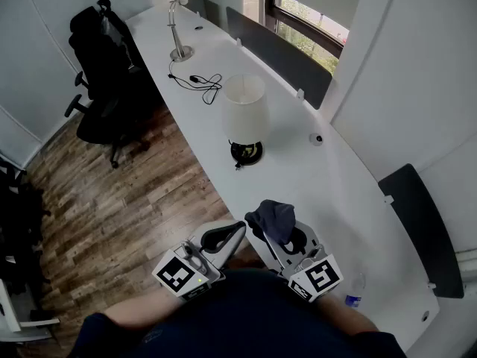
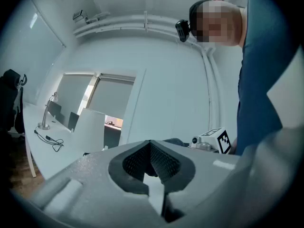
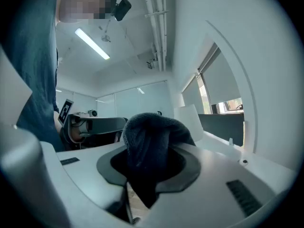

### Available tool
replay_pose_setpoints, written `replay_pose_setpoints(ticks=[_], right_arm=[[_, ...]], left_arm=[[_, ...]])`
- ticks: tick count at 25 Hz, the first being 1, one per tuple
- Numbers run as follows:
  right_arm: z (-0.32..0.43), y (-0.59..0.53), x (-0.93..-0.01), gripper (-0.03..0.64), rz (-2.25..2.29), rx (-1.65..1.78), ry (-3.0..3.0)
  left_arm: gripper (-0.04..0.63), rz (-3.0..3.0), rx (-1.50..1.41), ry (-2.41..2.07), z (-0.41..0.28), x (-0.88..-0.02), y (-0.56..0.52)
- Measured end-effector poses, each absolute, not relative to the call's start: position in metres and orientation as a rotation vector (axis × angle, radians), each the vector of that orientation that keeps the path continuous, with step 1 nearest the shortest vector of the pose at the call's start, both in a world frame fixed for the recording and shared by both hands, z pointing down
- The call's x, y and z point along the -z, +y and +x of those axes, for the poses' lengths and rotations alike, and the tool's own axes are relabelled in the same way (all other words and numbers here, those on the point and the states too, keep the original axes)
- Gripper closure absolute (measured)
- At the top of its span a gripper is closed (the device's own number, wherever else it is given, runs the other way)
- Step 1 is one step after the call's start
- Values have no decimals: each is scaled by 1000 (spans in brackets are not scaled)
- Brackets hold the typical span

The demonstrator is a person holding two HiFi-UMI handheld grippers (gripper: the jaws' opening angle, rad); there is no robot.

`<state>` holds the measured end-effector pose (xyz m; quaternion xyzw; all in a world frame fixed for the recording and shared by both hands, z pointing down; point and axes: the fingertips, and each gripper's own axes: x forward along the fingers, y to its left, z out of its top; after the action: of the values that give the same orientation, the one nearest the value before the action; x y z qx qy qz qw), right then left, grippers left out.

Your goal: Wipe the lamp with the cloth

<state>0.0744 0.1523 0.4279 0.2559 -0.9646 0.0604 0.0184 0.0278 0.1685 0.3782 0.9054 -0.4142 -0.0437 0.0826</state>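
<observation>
Right gripper [image 1: 287, 233] pinches a bunched dark cloth [image 3: 152, 144], clearest in its own view. Left gripper [image 1: 223, 236] has jaws pressed together, empty. Only the head view shows the whole lamp [image 1: 244, 110], far along the desk [image 1: 313, 177].

Long white desk [image 1: 313, 185], shaded lamp [image 1: 244, 114], desk lamp [image 1: 177, 28], black cable [image 1: 201, 82]

Office, long white desk [image 1: 328, 192] with grey divider screens [image 1: 279, 54], black swivel chair [image 1: 100, 51], wood floor [image 1: 112, 200]

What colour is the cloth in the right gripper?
The soft cloth is dark navy blue, clearest in the right gripper view.
</observation>
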Motion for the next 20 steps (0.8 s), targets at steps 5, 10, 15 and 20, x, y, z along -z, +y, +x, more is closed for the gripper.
replay_pose_setpoints(ticks=[5, 10, 15, 20], right_arm=[[73, 150, -430, 495, 818, -237, -2994], [72, 149, -432, 495, 812, -243, -2997], [72, 143, -435, 494, 818, -276, -2996], [61, 126, -434, 492, 855, -295, -2987]], left_arm=[[589, 2711, 96, -1228, 26, -389, 170], [589, 2701, 98, -1243, 26, -382, 165], [589, 2690, 80, -1252, 19, -391, 162], [589, 2683, 111, -1266, 0, -384, 139]])
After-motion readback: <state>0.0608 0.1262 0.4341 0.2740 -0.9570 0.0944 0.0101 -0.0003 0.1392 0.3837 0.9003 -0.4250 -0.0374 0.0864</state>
